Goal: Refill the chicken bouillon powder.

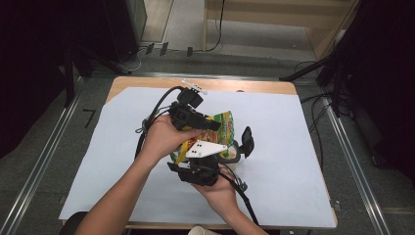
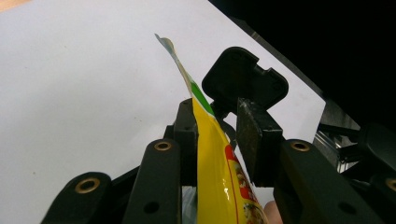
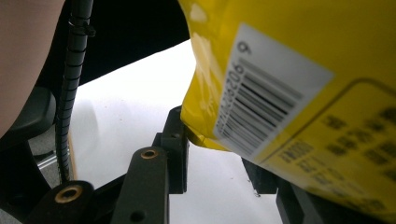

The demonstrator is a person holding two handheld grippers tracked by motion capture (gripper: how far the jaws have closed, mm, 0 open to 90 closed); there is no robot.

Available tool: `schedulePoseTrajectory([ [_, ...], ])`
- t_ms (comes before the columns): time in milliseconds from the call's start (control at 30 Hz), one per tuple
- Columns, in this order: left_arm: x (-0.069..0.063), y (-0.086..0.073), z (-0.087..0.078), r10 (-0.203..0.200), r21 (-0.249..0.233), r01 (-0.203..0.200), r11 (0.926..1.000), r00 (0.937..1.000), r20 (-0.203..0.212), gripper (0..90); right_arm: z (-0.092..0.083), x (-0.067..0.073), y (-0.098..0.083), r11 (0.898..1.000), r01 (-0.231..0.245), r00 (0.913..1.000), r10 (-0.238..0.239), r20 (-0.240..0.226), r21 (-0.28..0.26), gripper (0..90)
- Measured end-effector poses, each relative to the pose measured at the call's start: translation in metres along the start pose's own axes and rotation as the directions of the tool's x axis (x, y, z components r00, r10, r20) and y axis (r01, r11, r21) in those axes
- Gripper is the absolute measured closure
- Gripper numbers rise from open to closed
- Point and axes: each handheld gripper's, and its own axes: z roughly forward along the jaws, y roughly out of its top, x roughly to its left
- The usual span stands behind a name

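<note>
A yellow snack bag with green and red print is held up over the white sheet, between the two grippers. My left gripper comes in from the left, and in the left gripper view its jaws stand on either side of the bag's flat upper edge, pressing on it. My right gripper reaches up from below under its grey plate. In the right gripper view the bag's barcoded corner sits between the jaws and hides the right jaw's tip.
The white sheet covers most of a wooden table. A pale cup rim pokes in at the near edge. Dark stands and cables surround the table at the back and sides, with metal rails on the floor.
</note>
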Motion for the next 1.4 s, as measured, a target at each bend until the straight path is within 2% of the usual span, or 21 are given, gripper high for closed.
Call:
schedulePoseTrajectory([
  [1033, 0.0001, -0.0001, -0.0002, -0.009, 0.009, 0.009, 0.9999, 0.9998, 0.016, 70.6, -0.002, 0.0029, -0.0001, 1.0, 0.005, 1.0, -0.005, -0.003, 0.001, 65.9],
  [1400, 0.0013, -0.0001, -0.0014, -0.019, 0.013, 0.019, 0.9997, 0.9992, 0.035, 70.5, -0.003, 0.0042, 0.0005, 1.0, 0.007, 0.9999, -0.007, -0.008, -0.002, 66.2],
])
